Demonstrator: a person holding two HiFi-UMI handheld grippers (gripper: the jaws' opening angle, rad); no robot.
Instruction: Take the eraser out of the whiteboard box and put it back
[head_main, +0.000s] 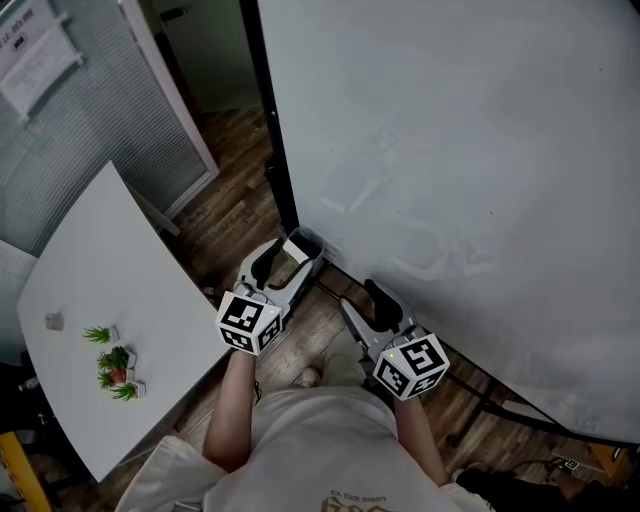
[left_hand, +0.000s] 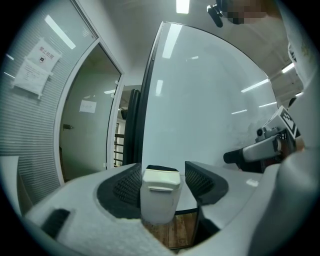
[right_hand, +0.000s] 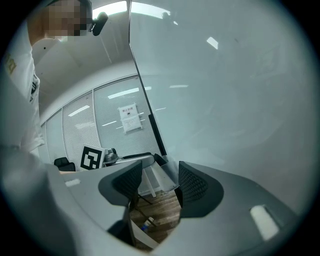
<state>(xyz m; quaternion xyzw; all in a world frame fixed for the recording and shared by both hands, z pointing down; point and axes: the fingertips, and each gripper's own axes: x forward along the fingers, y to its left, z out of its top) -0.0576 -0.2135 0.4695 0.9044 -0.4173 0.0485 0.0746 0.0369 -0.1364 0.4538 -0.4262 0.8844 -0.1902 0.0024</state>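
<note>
Between the jaws of the left gripper (left_hand: 162, 172) stands the eraser (left_hand: 160, 197), a white block with a dark felt side. The pads clench it from both sides and bare floor shows below it. Just past that gripper's tips, the whiteboard box (head_main: 318, 243) sits at the foot of the black frame (head_main: 268, 130) edging the whiteboard (head_main: 450, 150). From above I cannot tell whether the eraser is clear of its rim. The board fills the space ahead of both grippers and to the right. The right gripper (right_hand: 160, 169) is beside the left one, a little further back. Its jaws are apart with nothing between them, only wooden floor (head_main: 240, 180) showing through the gap. To the left of the left gripper stands a white desk (head_main: 100, 290) with small potted plants (head_main: 115, 362) on it. Beyond that is a blind-covered glass partition (head_main: 90, 110) with a paper notice (left_hand: 37, 67).
</note>
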